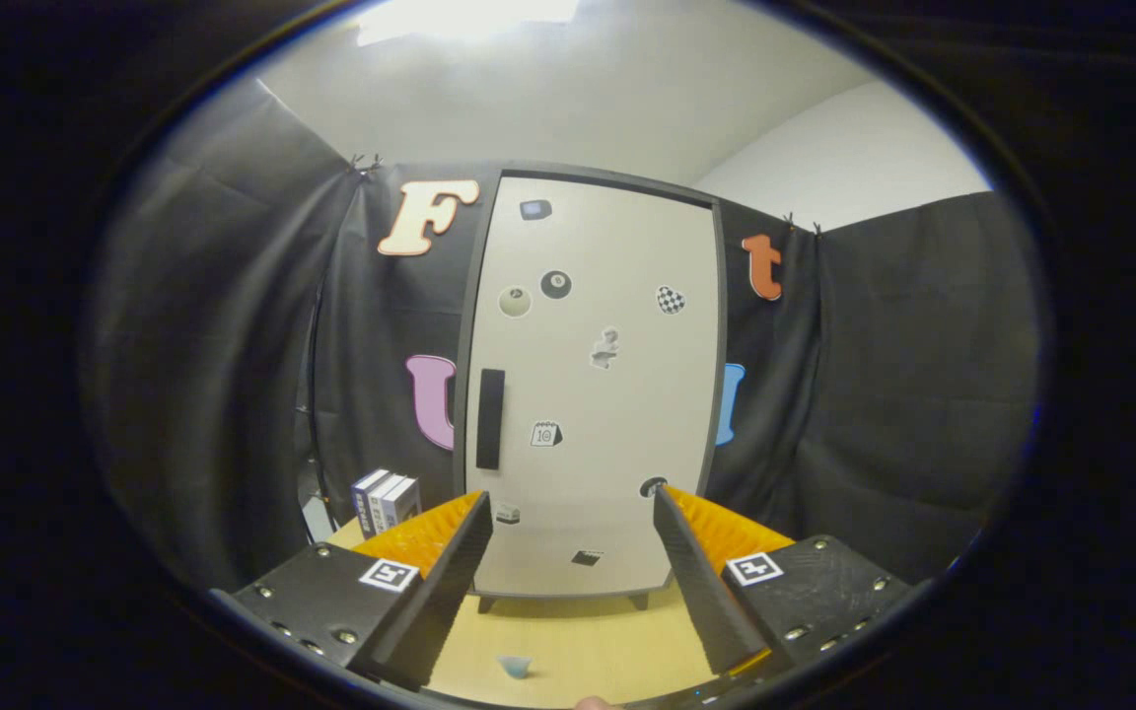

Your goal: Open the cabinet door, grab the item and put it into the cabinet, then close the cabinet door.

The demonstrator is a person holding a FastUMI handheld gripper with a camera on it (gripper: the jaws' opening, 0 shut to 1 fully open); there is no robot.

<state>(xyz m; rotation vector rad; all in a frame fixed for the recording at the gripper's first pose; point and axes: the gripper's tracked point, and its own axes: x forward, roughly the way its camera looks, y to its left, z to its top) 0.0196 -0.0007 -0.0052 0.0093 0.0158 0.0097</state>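
Note:
A tall white cabinet (pixel 593 385) with a dark frame stands upright on the wooden table (pixel 578 641), straight ahead of my fingers. Its door is shut and carries several small stickers. A black vertical handle (pixel 489 418) sits on the door's left side, a little above my left fingertip. My gripper (pixel 573 508) is open, its fingers spread wide with nothing between them but the cabinet's lower door beyond. A small box (pixel 386 501), white and dark, stands on the table left of the cabinet, beyond the left finger.
A small pale blue piece (pixel 516 667) lies on the table between my fingers, close to me. Black cloth walls close the booth on the left, right and behind the cabinet. The cabinet rests on short feet.

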